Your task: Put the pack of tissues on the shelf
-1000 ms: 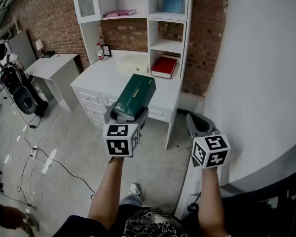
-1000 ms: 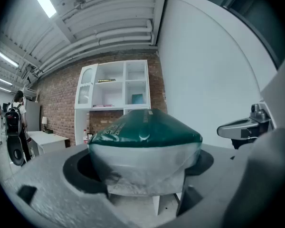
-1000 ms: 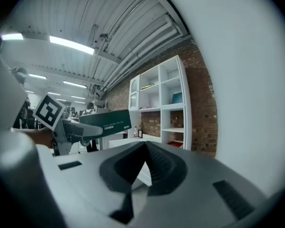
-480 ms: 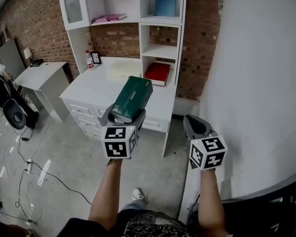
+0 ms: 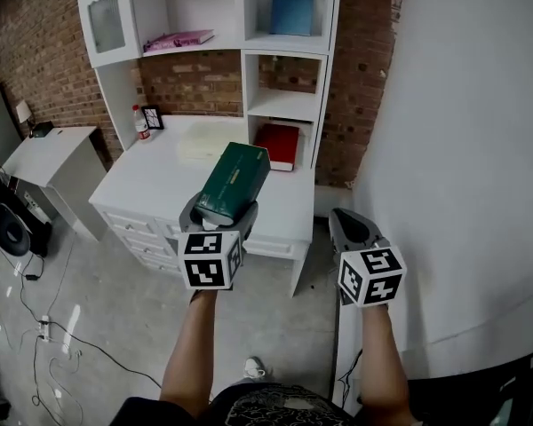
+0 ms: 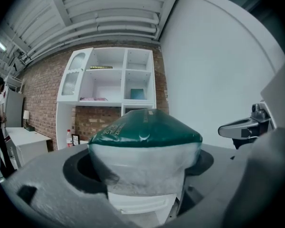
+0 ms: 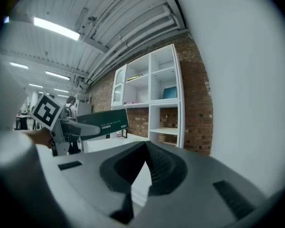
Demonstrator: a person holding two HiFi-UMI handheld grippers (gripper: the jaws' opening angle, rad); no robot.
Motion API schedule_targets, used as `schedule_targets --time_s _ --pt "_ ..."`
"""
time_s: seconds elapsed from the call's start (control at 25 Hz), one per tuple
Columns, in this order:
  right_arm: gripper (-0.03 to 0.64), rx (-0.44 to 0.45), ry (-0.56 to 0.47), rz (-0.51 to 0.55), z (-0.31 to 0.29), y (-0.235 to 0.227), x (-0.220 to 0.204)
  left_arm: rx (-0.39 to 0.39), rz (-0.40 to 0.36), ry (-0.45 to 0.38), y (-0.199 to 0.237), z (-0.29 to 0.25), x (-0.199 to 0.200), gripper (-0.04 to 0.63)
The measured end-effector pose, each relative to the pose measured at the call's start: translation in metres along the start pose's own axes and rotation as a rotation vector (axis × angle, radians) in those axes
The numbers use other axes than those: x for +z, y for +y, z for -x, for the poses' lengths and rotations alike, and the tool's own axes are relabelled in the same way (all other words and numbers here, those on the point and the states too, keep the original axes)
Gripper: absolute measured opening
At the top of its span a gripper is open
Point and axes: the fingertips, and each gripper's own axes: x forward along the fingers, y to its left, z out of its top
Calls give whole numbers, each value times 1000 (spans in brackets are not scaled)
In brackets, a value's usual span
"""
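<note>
Left tongs (image 5: 218, 213) clamped on the green pack of tissues (image 5: 235, 180), held up in the air, short of the bench (image 5: 151, 185). Right tongs (image 5: 350, 228) pressed together, nothing in them. Over the last second the white shelf (image 5: 284, 105) has drawn closer. The carry is closing in, with placement still to come. There's pale print on the pack's side, too small to read.

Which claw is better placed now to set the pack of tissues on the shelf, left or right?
Left. The left claw grips the pack of tissues and points toward the shelf; the right claw is shut and empty.
</note>
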Motion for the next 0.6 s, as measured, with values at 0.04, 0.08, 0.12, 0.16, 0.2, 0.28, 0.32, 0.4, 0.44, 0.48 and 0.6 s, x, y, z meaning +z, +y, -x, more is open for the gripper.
schedule_targets --time_s 0.04,0.08,0.12,0.16,0.2,0.28,0.32,0.4,0.44,0.48,0.6 --pt "3 -16 0 1 -7 -1 2 -9 2 -1 4 -6 1 455" --pt "3 -28 -3 -1 -14 -1 5 -18 2 -3 8 -12 2 454" --pt "3 -35 -8 -5 -21 -1 8 -26 2 -3 12 -17 3 456" --pt "3 -41 -13 -9 -28 1 10 -33 2 -3 17 -23 3 454" --pt "3 -45 -16 -12 -35 3 12 -39 3 -2 23 -28 2 455" --pt "2 -51 -16 -15 -48 9 16 -49 9 1 33 -37 0 454" --pt "2 -52 -15 -21 -53 11 18 -54 11 1 38 -41 1 456" --pt "2 -51 -9 -40 -63 15 22 -68 14 -1 45 -47 3 455" --pt "2 -52 -1 -45 -67 16 23 -76 13 -1 47 -50 4 456" --pt "2 -53 7 -49 -71 17 24 -83 11 -1 50 -53 4 455" --pt "3 -24 23 -91 -84 24 24 -98 6 0 58 -61 3 456"
